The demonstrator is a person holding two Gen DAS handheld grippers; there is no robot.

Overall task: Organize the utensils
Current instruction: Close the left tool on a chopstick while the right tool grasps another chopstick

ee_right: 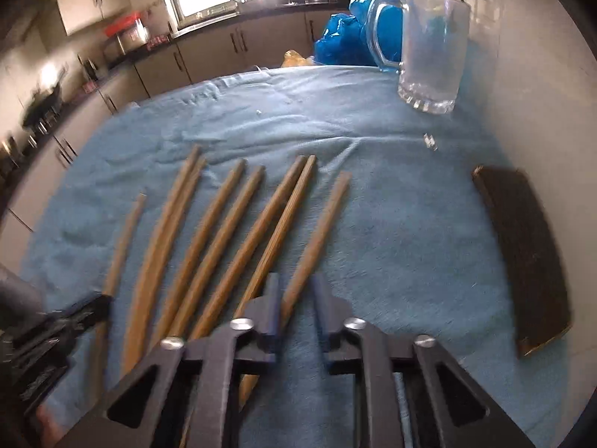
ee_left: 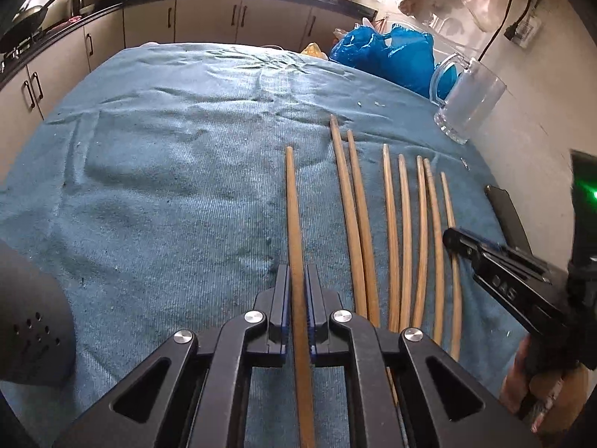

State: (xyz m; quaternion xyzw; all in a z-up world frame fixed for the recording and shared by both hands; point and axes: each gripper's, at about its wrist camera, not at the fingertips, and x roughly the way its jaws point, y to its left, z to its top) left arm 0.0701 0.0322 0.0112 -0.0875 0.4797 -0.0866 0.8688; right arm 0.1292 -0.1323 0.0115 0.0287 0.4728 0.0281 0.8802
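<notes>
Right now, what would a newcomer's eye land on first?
A fan of wooden chopsticks lies on the blue towel, with the left gripper shut on the leftmost chopstick. A clear glass mug stands far right by the wall.

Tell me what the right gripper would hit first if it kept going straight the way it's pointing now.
Probably the blue cloth: the right gripper points down at bare fabric just right of the rightmost chopstick. The glass mug stands much farther back.
</notes>
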